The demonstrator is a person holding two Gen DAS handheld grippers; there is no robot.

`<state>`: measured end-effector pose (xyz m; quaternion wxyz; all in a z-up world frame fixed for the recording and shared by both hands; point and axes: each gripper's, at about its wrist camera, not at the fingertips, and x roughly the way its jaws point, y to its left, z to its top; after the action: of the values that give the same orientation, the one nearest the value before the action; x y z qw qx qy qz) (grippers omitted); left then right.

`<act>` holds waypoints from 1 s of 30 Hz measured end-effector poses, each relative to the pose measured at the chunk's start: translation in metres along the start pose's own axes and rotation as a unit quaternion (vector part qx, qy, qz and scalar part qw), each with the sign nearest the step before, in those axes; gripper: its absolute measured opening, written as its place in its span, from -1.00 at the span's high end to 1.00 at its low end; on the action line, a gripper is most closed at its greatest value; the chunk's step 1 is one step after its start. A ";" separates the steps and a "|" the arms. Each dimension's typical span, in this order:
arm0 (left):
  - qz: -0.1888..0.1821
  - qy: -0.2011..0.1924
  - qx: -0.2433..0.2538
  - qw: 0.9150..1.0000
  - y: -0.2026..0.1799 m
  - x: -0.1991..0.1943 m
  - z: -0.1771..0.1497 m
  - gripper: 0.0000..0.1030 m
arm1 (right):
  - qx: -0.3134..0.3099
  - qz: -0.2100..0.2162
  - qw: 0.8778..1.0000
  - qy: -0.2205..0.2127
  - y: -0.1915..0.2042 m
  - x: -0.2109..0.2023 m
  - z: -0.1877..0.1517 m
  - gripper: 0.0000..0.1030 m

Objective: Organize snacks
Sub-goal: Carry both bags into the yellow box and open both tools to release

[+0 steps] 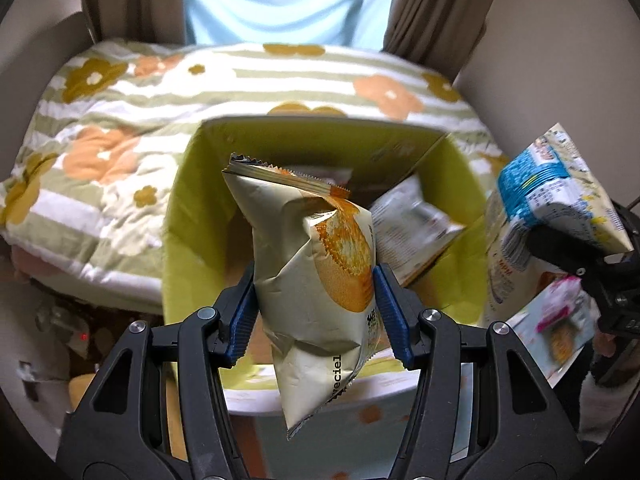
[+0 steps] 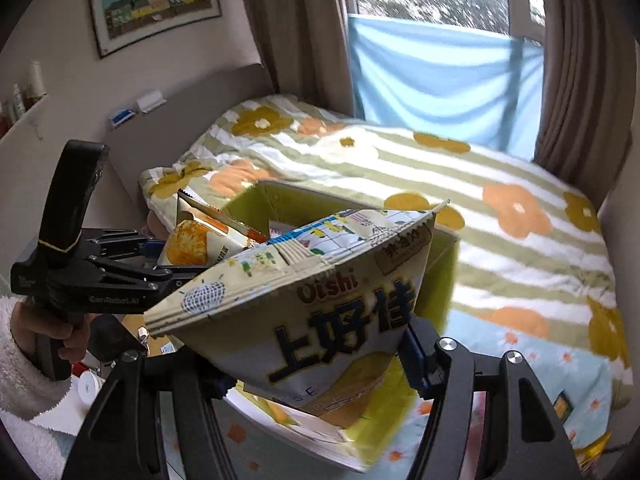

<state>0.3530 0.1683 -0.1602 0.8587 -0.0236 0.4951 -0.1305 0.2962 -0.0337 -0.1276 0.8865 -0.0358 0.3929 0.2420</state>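
Here both grippers' fingers (image 1: 390, 300) clamp snack bags above the green box (image 1: 192, 184): left the cracker bag (image 1: 312, 264), right the Oishi bag (image 2: 320, 320).

"Oishi 上好佳" on chip bag (image 2: 320, 320); "GenRobot.AI" on left tongs (image 2: 160, 262)

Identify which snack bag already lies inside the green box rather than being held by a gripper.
The white snack bag at the right inside the green box; the orange-print bag and the Oishi bag are each clamped between fingers.

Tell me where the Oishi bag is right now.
The Oishi bag is clamped in the right gripper, held above the yellow-green box, right of the left gripper's beige bag.
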 end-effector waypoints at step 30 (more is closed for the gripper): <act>0.002 -0.025 -0.010 1.000 0.021 -0.013 -0.030 -1.00 | 0.088 -0.080 0.992 0.046 0.016 0.048 -0.030 -0.95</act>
<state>0.3258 0.1940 -0.1679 0.8706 -0.0345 0.4749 -0.1237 0.2961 -0.0078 -0.1810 0.8836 -0.0003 0.4489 0.1331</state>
